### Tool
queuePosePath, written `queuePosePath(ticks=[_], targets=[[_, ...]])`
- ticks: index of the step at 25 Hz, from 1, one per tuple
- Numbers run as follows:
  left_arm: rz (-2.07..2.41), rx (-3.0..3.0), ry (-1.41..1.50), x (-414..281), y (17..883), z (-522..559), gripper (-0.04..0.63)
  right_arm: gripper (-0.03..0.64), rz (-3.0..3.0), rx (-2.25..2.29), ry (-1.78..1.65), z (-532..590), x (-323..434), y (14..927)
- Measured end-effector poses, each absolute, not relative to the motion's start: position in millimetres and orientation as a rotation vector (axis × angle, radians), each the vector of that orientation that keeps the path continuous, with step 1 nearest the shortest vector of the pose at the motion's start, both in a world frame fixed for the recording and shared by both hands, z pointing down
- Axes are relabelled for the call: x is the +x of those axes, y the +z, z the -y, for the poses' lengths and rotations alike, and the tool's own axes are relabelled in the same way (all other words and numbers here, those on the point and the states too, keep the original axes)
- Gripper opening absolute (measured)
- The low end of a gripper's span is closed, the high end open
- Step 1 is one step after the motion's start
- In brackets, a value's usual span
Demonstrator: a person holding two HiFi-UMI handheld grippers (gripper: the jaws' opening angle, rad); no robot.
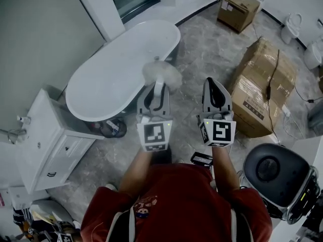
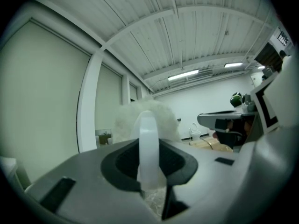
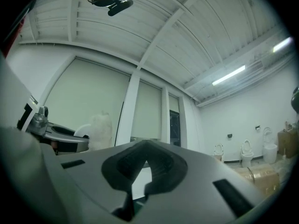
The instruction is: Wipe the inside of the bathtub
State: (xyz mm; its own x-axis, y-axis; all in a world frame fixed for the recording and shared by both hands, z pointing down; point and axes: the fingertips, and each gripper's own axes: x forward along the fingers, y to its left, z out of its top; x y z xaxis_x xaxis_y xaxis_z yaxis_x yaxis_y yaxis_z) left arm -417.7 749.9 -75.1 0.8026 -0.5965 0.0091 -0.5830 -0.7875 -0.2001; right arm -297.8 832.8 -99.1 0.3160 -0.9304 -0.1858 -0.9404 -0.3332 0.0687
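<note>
Left gripper [image 1: 156, 91]: lower middle of the head view, just above my red shirt. Its jaws are clamped on the white handle [image 2: 148, 143] of a duster.

Right gripper [image 1: 216, 87]: just right of the left one, at the same height. Its jaws are closed together with nothing between them.

Tilt of both: each gripper view looks up at the ceiling, so I judge both are raised and pointing up, not down at the tub.

Duster: the handle runs straight out along the left jaws, up the frame. The fluffy head [image 1: 161, 73] is at the far end, away from me. In the head view the head overlaps the tub's right rim, but I cannot tell if they touch.

Bathtub [image 1: 108, 82]: upper left of centre in the head view, ahead and to the left of the left gripper. It is a white oval whose long axis runs from lower left to upper right of the frame.

Key relation: the left gripper is the nearer one and already carries the tool. I judge the head must tip down and leftward into the basin, then sweep along that diagonal.

Beyond: a white cabinet [image 1: 48, 140] sits at the tub's lower-left end, and a cardboard box [image 1: 265, 87] stands at the right.
</note>
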Motion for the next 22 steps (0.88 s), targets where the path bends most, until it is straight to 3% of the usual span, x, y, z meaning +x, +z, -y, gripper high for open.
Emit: queuePosePath(ticks=[22], targets=[[-0.858,-2.835,-0.059,-373,-82,-515,0.091,0.012,-1.703,-2.593,0.305,-600,-254,-109]])
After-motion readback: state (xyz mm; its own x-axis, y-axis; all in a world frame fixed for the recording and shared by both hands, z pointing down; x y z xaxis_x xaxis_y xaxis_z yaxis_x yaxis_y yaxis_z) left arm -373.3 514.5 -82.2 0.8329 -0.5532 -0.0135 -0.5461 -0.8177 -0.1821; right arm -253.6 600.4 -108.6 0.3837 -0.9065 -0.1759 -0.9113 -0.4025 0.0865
